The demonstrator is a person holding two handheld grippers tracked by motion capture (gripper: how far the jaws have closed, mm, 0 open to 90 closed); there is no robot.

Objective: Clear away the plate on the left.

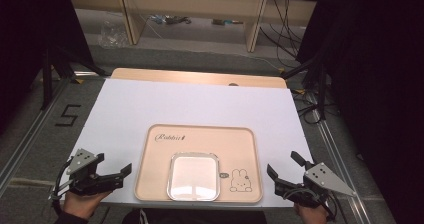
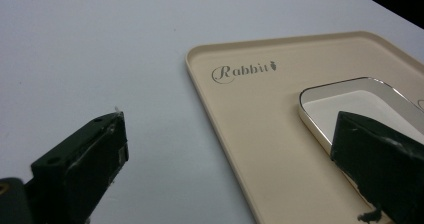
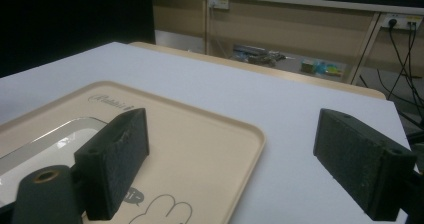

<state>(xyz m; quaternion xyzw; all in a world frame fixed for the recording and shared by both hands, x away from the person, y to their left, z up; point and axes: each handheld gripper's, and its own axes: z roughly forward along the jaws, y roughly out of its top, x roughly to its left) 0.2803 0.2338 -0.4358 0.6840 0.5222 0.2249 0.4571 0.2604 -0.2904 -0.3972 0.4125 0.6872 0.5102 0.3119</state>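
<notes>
A beige tray (image 1: 150,154) printed with "Rabbit" and a rabbit drawing lies on the white table sheet at the front centre. On it rests a square shiny metal dish (image 1: 194,176), empty. My left gripper (image 1: 116,165) hovers at the tray's left edge, open, its jaws pointing right. In the left gripper view the tray (image 2: 260,149) and dish (image 2: 360,101) lie ahead. My right gripper (image 1: 283,166) is held open off the tray's right edge near the table's front right corner. The right gripper view has the tray (image 3: 210,149) and dish (image 3: 45,149) at its left.
The white sheet (image 1: 200,104) covers a wooden table (image 1: 195,76). Dark tripod legs (image 1: 50,74) stand left of it, and cables (image 1: 315,104) run on the floor at right. Wooden shelving (image 1: 195,9) stands behind.
</notes>
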